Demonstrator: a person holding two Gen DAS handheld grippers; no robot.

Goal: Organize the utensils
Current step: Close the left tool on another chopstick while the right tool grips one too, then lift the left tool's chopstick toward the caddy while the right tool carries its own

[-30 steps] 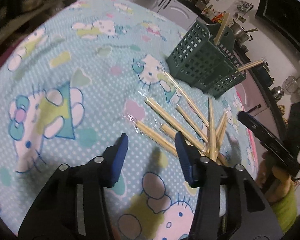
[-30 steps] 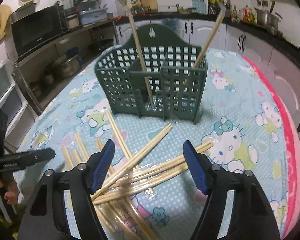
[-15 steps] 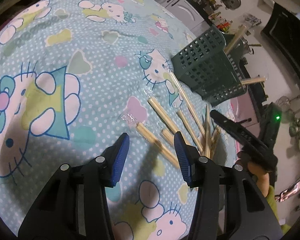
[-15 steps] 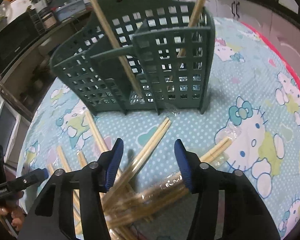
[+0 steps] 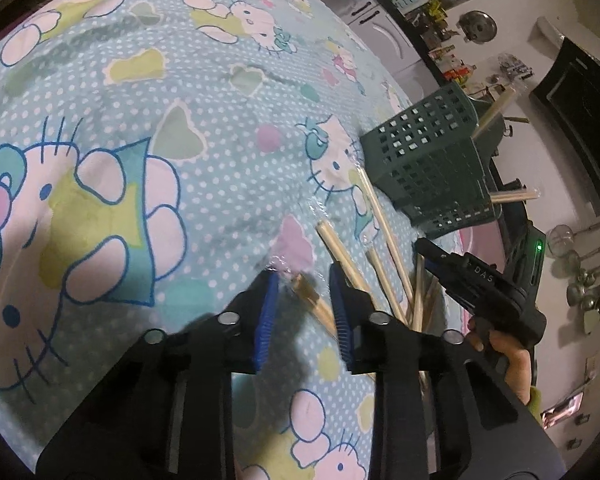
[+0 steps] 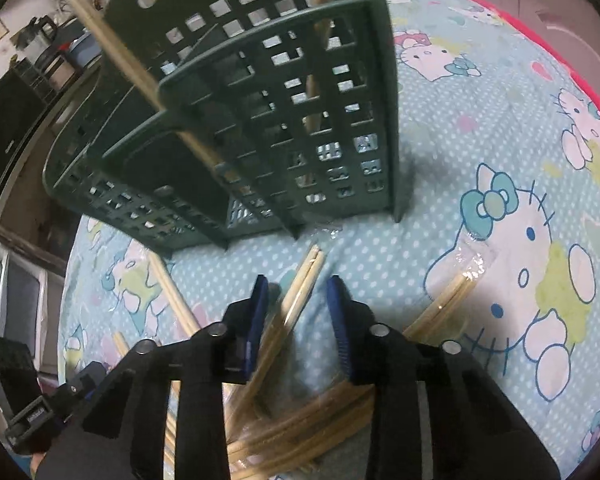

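Note:
Several wrapped pairs of wooden chopsticks (image 5: 384,224) lie scattered on a cartoon-cat tablecloth in front of a dark green lattice utensil holder (image 5: 428,160). My left gripper (image 5: 303,276) hangs low over the nearest pair (image 5: 314,302). Its jaws are closing around that pair, with gaps left on both sides. In the right wrist view, my right gripper (image 6: 298,282) straddles another pair (image 6: 302,286) just before the holder (image 6: 284,128). Its jaws are also closing and the pads do not press. Two chopstick pairs (image 6: 128,64) stand slanted in the holder.
A heap of chopsticks (image 6: 300,432) lies under the right gripper. A person's hand (image 5: 508,356) holds the right tool close to the left one. The pink table edge (image 6: 580,72) curves at the right. Kitchen counters and a shelf with a microwave surround the table.
Both grippers sank toward the cloth and narrowed their jaws. The right one came close to the holder and rolled. Each now has a chopstick pair between its pads.

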